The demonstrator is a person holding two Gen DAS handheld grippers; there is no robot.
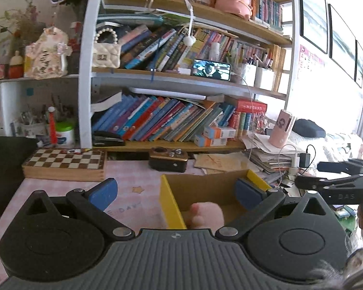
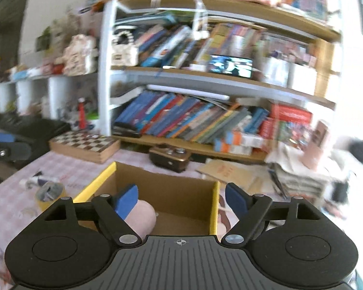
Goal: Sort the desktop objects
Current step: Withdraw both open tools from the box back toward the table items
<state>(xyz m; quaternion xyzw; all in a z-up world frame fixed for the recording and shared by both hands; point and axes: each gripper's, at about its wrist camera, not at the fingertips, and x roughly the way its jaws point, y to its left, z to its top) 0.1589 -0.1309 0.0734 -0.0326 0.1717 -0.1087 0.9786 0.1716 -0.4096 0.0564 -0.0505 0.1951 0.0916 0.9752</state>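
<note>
While both tools are hanging wide and empty over the bench (image 1: 138, 188), left tool (image 1: 175, 193) is straddling the box (image 2: 215, 205) left wall; right tool (image 2: 181, 199) is spanning its right wall; pink toy (image 2: 142, 215) is lying inside.

A cardboard box (image 2: 181, 198) is brown inside with bright yellow rims. Inside it lies a soft pale pink object (image 2: 142, 215). Each black claw, left claw (image 1: 176, 191) and right claw (image 2: 181, 200), carries blue pads (image 2: 127, 199). The surface (image 1: 133, 181) wears a pink-and-white checked cloth. At ten o'clock sits a brown-and-cream chequered chessboard (image 1: 65, 160).
</note>
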